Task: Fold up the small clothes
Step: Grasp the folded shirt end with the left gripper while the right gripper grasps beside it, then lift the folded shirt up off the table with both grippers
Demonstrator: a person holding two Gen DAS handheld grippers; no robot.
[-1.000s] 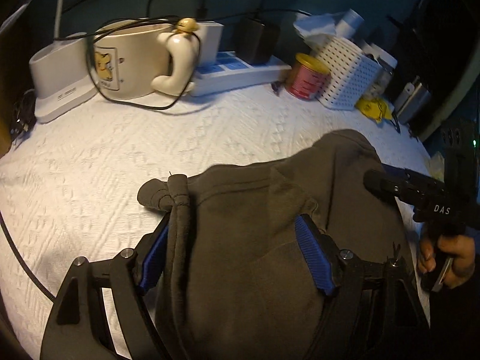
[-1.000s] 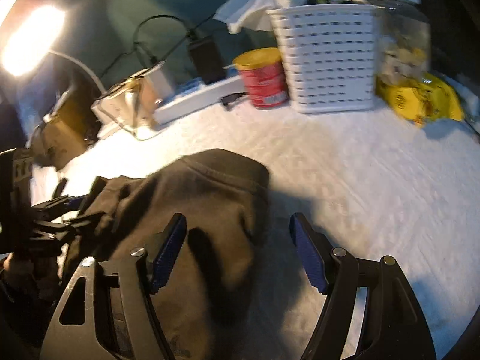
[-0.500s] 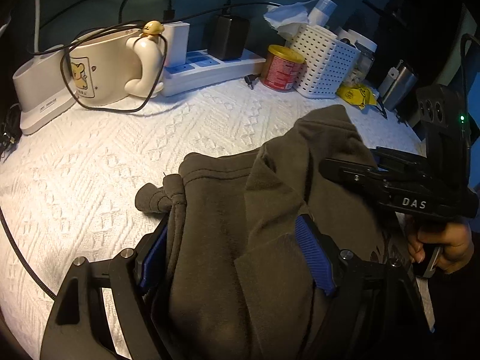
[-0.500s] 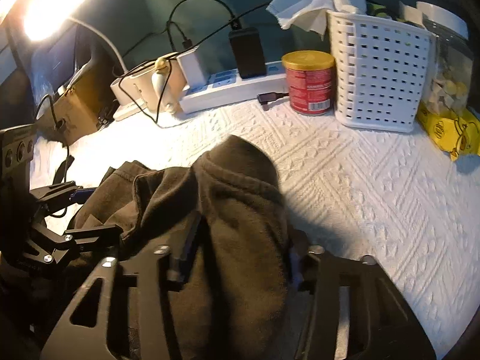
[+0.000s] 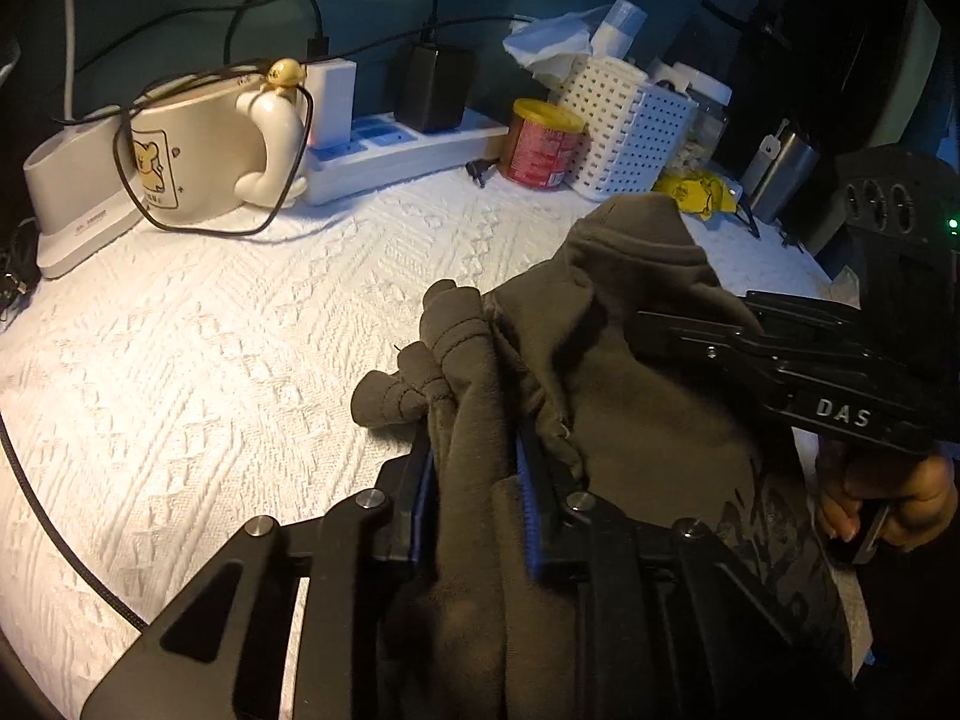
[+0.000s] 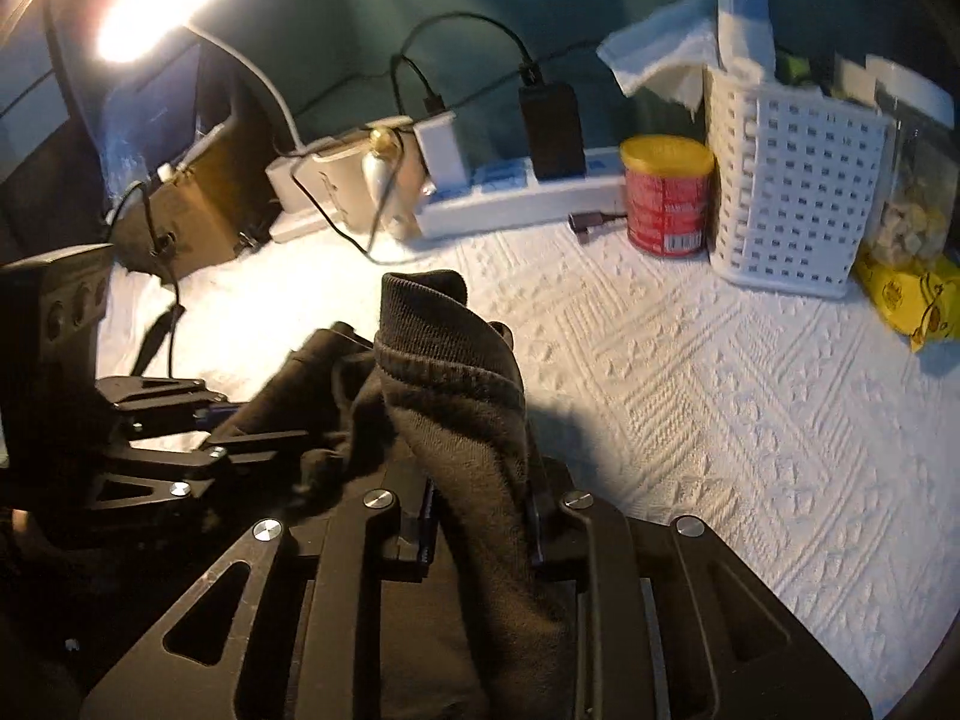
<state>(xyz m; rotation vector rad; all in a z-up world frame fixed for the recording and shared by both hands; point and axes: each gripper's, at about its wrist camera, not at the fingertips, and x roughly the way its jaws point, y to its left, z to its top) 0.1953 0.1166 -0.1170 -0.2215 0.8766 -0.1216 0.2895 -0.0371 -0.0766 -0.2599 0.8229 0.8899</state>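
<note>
A dark grey-brown small garment (image 5: 648, 396) lies bunched on the white textured cover (image 5: 210, 360). In the left wrist view my left gripper (image 5: 474, 456) has its jaws closing, and the pads pinch a gathered fold near the garment's rolled hem. My right gripper (image 5: 654, 324) reaches in from the right, held by a hand (image 5: 888, 498). In the right wrist view my right gripper (image 6: 480, 504) is also closing, its pads pressing a raised ribbed edge of the garment (image 6: 456, 372). The left gripper (image 6: 258, 426) sits close at the left, on the same cloth.
Along the back stand a cream mug (image 5: 198, 162) wrapped by a black cable, a white power strip (image 5: 408, 150) with chargers, a red can (image 5: 543, 144), a white perforated basket (image 5: 624, 132) and a yellow packet (image 5: 696, 192). A lamp (image 6: 162, 6) glares at upper left.
Both grippers went from wide open around the garment to pinched on it. The cloth is now gathered into raised folds, and the right gripper has come closer to the left.
</note>
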